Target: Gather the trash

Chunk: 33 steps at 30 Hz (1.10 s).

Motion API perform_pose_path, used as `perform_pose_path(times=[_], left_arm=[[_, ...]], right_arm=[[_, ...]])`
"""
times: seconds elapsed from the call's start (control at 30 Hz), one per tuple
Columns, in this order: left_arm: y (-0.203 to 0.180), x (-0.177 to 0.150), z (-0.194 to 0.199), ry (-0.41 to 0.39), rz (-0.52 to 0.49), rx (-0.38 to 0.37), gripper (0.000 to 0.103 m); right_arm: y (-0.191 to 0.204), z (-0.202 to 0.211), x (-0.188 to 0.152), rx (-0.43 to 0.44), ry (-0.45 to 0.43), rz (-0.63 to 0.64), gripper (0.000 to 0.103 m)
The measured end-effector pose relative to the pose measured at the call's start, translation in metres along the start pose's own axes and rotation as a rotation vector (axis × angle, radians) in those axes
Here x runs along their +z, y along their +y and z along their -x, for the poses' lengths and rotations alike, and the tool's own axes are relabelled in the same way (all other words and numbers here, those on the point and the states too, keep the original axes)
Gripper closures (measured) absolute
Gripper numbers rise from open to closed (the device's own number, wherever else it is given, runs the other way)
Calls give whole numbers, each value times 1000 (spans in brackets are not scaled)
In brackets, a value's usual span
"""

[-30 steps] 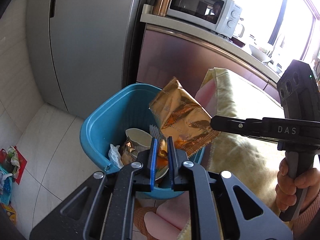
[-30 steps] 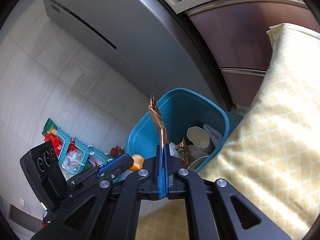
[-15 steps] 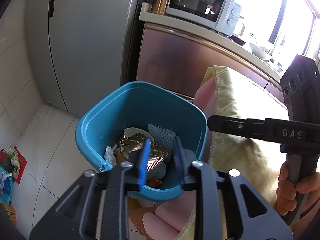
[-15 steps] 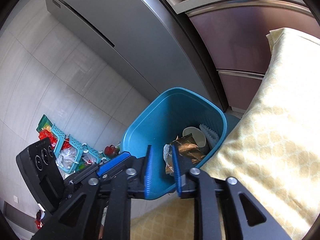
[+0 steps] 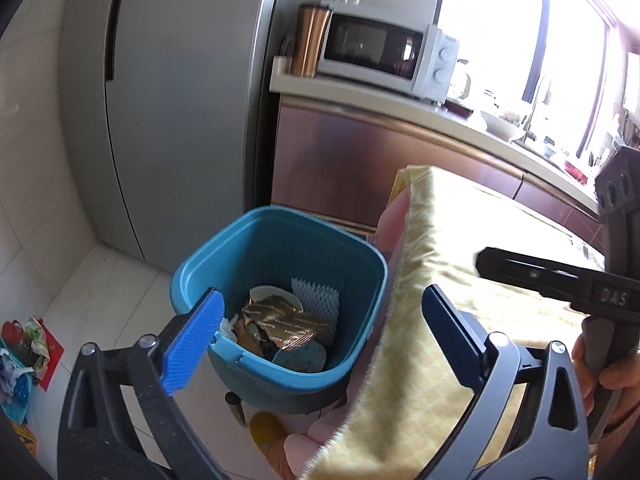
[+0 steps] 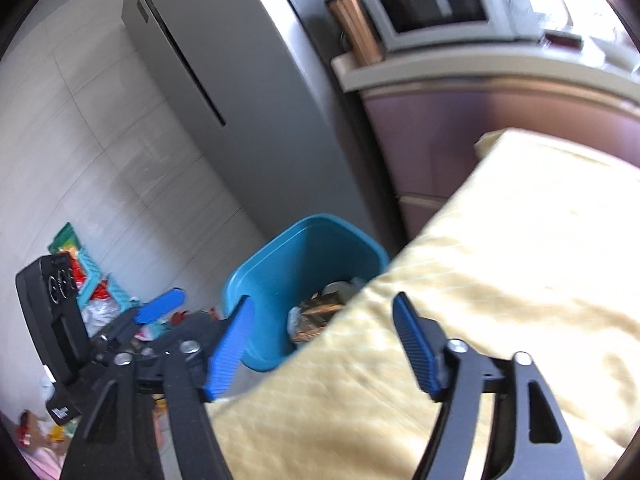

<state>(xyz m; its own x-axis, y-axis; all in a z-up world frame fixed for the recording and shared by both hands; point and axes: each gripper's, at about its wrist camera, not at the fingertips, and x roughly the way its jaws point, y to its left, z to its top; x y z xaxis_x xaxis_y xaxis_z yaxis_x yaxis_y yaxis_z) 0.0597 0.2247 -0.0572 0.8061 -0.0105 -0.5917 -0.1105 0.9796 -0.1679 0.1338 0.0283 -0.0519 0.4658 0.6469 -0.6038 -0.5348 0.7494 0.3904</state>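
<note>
One blue bin [image 5: 280, 248], one gold wrapper [image 5: 280, 326] inside, one microwave [image 5: 384, 56]

I'm seeing the right wrist view blurring | tablecloth [image 6: 500, 280] is hiding the near side of the bin [image 6: 280, 264] | I'm not reading the print on the wrapper [image 5: 280, 324] | frame edge is cutting off the toy basket [image 5: 16, 376]

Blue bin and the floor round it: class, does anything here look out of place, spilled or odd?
The blue bin stands upright, with the gold wrapper lying inside on other rubbish; nothing has spilled over its rim. The oddity is on the floor by the wall: a loose heap of colourful litter, not in the bin.
</note>
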Motion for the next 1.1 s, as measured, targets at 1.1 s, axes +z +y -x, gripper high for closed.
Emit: perform_pose_path(times=[1.1], left_arm=[[-143,-20,67,-259,-178,-52,6]], right_arm=[[-27,198,-98,-681,-491,45,7]])
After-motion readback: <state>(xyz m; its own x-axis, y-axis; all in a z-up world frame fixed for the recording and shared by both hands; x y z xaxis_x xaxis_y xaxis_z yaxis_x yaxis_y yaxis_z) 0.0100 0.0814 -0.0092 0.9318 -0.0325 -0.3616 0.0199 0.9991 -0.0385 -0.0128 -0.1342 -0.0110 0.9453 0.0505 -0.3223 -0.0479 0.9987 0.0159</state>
